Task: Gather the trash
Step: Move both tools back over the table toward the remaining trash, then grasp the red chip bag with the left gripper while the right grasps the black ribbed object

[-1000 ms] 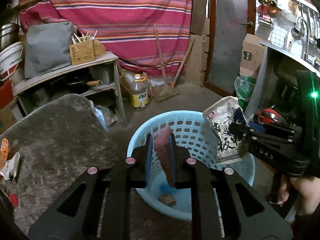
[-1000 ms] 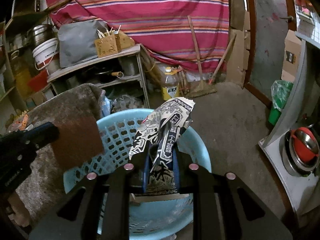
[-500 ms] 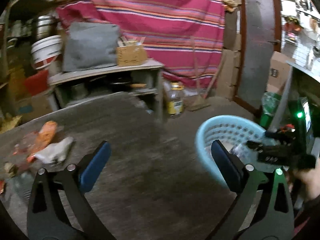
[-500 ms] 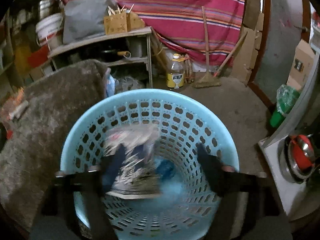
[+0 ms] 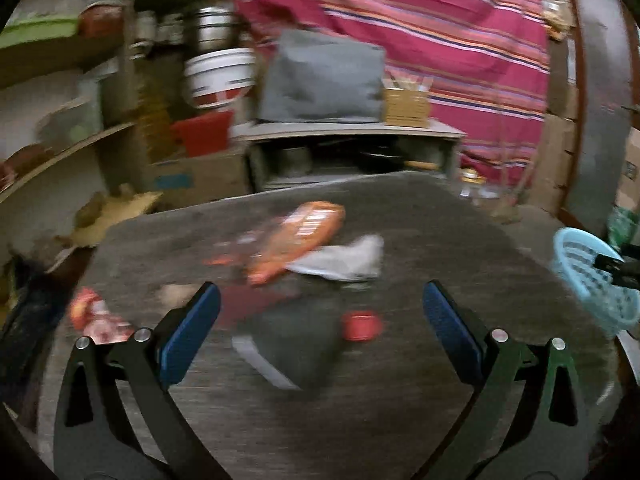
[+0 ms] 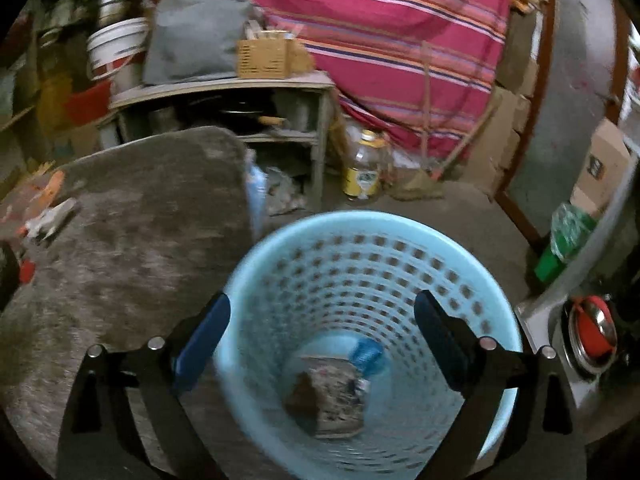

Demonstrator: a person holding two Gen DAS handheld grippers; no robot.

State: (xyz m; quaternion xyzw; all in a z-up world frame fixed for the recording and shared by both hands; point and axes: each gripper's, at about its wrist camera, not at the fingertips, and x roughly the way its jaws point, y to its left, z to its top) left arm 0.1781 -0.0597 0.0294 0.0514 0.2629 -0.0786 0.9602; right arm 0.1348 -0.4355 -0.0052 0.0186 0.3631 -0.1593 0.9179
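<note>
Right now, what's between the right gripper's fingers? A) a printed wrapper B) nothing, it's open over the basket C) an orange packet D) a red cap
B: the right gripper stands wide open above the blue basket, and the printed wrapper lies at its bottom.

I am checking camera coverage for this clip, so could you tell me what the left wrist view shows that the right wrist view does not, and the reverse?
Only the left wrist view shows the small red piece and dark flat packet beyond the open left gripper.

Only the right wrist view looks into the blue basket, where a printed wrapper lies, below the open right gripper.

Both show the grey table, orange packet and basket.
</note>
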